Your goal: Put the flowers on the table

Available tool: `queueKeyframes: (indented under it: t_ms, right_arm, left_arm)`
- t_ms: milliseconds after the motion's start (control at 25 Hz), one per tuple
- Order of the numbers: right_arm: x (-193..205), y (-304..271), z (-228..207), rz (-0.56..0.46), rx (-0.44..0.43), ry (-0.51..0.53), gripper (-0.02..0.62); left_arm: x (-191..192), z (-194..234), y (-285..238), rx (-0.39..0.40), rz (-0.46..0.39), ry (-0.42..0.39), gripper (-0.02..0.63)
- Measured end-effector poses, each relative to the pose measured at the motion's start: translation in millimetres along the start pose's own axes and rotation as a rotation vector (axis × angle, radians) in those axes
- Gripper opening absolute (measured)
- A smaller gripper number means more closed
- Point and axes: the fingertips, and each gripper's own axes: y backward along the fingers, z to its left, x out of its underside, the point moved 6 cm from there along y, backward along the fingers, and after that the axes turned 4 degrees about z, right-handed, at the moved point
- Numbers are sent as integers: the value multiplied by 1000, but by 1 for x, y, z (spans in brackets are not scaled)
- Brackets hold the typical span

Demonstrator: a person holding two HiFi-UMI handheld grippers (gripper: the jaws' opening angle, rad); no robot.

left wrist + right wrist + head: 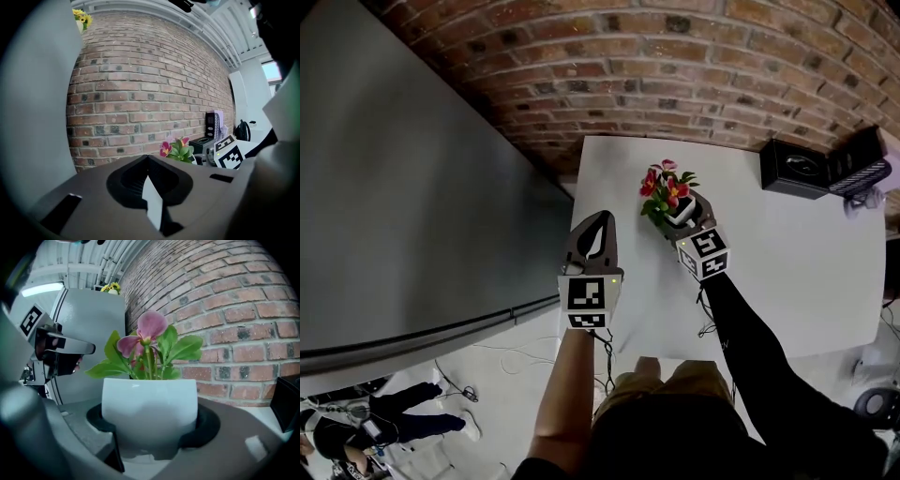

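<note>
Over white table, right arm stretched forward, right gripper pinching flower pot, left gripper pressed together

I saw a smooth white pot with a faint sheen, a rough brick wall and a matt white table.

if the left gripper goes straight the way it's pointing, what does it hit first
Most likely the brick wall: the left gripper, jaws together, aims at bare brick, and the flowers sit off to its right. Depth is hard to judge.
</note>
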Motion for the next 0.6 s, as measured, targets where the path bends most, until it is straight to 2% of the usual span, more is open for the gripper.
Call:
queueKeyframes:
  t_ms: [600]
  right_arm:
    - [48, -39, 5, 151, -16, -1, 345]
  left_arm:
    - [26, 16, 5, 7, 46, 21, 9]
